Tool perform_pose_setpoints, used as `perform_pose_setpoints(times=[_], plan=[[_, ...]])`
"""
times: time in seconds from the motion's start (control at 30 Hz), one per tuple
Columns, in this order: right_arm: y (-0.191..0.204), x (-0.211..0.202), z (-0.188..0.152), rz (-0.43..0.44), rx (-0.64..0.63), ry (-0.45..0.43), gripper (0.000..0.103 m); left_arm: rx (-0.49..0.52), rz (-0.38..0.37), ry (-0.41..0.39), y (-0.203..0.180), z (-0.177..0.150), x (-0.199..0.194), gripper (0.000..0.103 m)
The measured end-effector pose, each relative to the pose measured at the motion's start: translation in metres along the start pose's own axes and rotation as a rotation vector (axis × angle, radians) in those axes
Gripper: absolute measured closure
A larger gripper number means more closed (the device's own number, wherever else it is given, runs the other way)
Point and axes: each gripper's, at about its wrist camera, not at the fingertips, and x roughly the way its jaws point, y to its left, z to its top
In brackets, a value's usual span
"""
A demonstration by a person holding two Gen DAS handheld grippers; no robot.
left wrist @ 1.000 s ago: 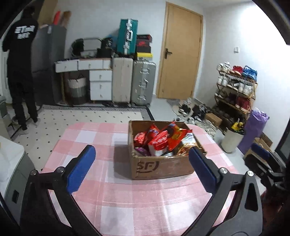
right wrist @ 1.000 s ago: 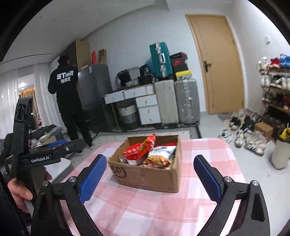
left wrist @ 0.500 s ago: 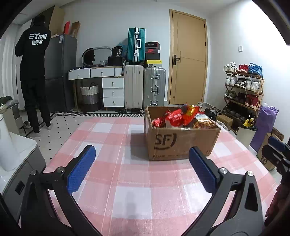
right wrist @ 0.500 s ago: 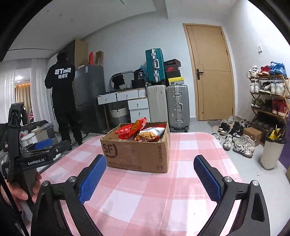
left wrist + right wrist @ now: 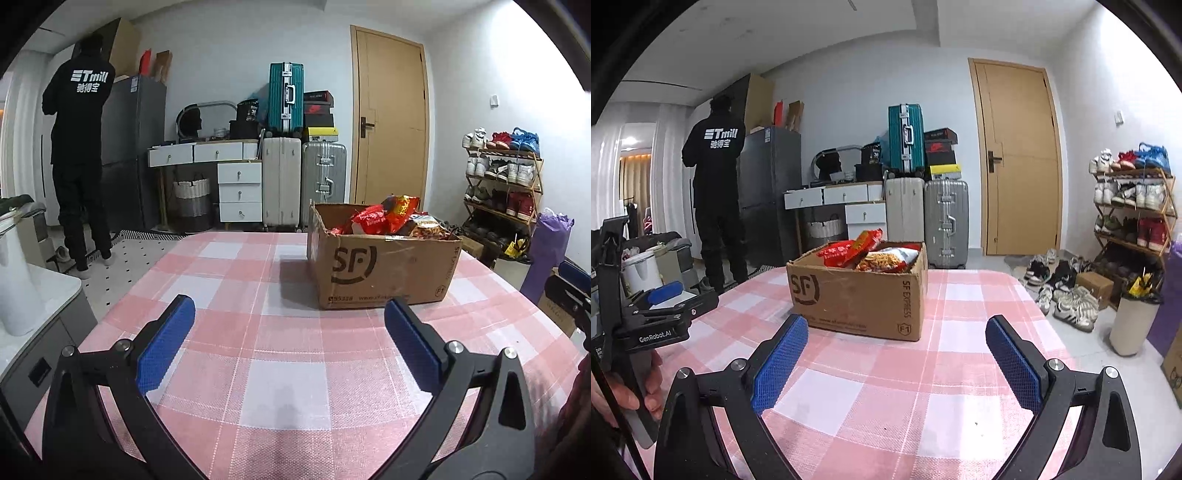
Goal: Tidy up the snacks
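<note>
Facing the box (image 5: 384, 258) from the near edge of the table (image 5: 258, 332), both grippers are held low over the checked cloth with nothing between their fingers. The left gripper (image 5: 288, 332) is spread wide, its blue pads well apart; the right gripper (image 5: 895, 350) is likewise spread wide and empty. In the right view the left gripper is also seen from the side, held in a hand (image 5: 624, 391) at the table's left edge.

The snacks (image 5: 388, 219) are all gathered in the box: red packets stand up above the rim and a packet printed with noodles (image 5: 890, 260) lies beside them, the heap rising a little over the cardboard walls. How many packets lie beneath cannot be told. No packet is seen on the cloth outside the box, which stands toward the far side of the table, well apart from both grippers.

As to the step in hand, the scene would suit two stages equally: packets waiting in the box to be taken out and sorted, or packets already collected into it with the grippers drawn away. Nothing shown settles which. Whichever applies, any further handling would call for a reach well forward over the cloth, and a light pinch, since the bags are judged thin, crinkly and easily crushed.
</note>
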Motion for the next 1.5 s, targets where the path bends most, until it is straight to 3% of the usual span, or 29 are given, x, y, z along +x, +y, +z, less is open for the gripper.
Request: perform_pose_setpoints(times=[0.2,0.37,1.5], plan=[[0.006,0.009,0.000,-0.001,-0.034,0.023,0.001,0.052,0.001,-0.025,-0.011,0.001,-0.004,0.001],[0.009,0.010,-0.002,0.001,-0.049,0.024,0.001,0.015,0.002,-0.030,-0.004,0.001,-0.004,0.001],[0.008,0.019,-0.006,0.002,-0.044,0.031,0.000,0.018,0.004,-0.038,-0.006,-0.003,-0.003,0.001]])
